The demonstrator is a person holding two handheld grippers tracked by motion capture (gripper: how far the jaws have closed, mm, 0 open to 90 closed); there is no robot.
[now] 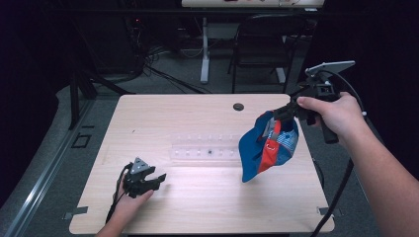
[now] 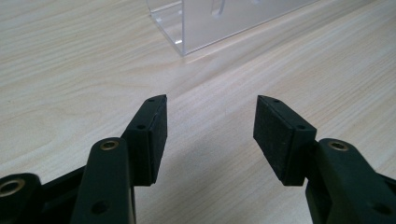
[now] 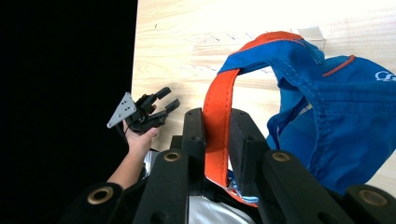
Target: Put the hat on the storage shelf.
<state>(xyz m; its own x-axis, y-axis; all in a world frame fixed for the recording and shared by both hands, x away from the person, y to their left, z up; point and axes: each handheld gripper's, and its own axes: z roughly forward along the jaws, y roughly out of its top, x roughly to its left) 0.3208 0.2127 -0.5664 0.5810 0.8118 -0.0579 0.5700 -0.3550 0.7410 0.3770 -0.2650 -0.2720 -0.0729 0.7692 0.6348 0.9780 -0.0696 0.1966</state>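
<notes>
A blue and orange cap (image 1: pixel 268 146) hangs in the air over the right side of the wooden table (image 1: pixel 197 207). My right gripper (image 1: pixel 285 112) is shut on the cap's orange strap (image 3: pixel 216 126), and the blue crown (image 3: pixel 336 121) droops beside the jaws. My left gripper (image 1: pixel 157 180) rests low at the table's front left, held in a hand, open with nothing between its pads (image 2: pixel 158 135). A clear acrylic stand (image 1: pixel 205 148) sits mid-table, and its corner (image 2: pixel 196 28) lies just ahead of the left gripper.
A round cable hole (image 1: pixel 238 106) is at the table's far edge. Behind the table stand a black chair (image 1: pixel 262 44) and a white desk leg (image 1: pixel 204 49), with cables on the floor. The left gripper (image 3: pixel 147 112) also appears far off in the right gripper view.
</notes>
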